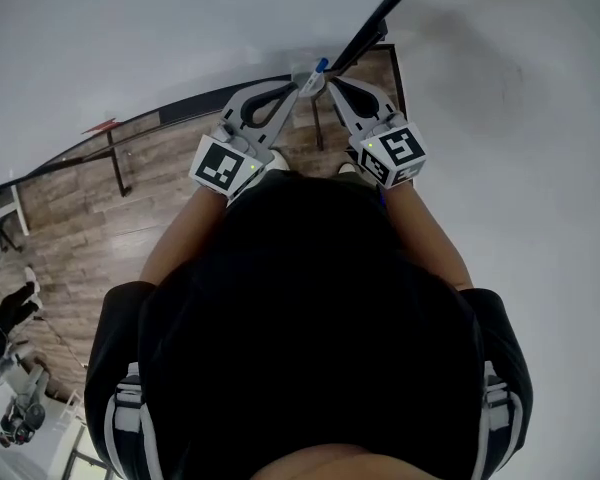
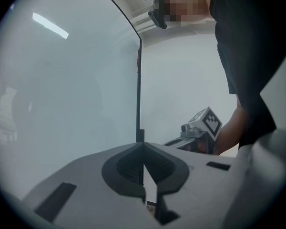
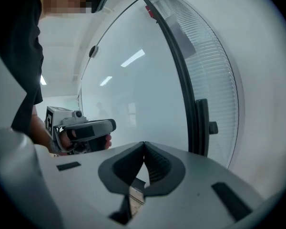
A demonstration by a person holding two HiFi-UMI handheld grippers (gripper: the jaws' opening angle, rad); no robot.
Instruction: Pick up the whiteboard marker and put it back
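Plainly, the print we can read is the black-and-white square pattern on the cube (image 1: 223, 164) of the left gripper (image 2: 143, 146) and on the cube (image 1: 395, 154) of the right gripper (image 3: 143, 145); we make out no words on them. In its own view the left gripper's jaws are pressed together at the tips with nothing between the dark ribbed pads, and the right gripper's jaws are likewise pressed together and bare.

From the head view we see both grippers held out in front of the person's dark shirt (image 1: 310, 308), their tips angled toward each other and nearly meeting. Just beyond those tips, at the lower corner of the whiteboard (image 1: 130, 38), sits a small pale thing with a blue end that we take for the whiteboard marker (image 1: 318, 68); neither gripper holds it, and we cannot tell what it rests on.

The whiteboard's dark frame (image 2: 138, 80) stands upright straight ahead of the left gripper and curves past the right gripper. Right of that frame we see a window with blinds (image 3: 205, 51) and a pale wall (image 1: 520, 118). Below the board, wooden floor (image 1: 180, 158) lies open to the left of the grippers
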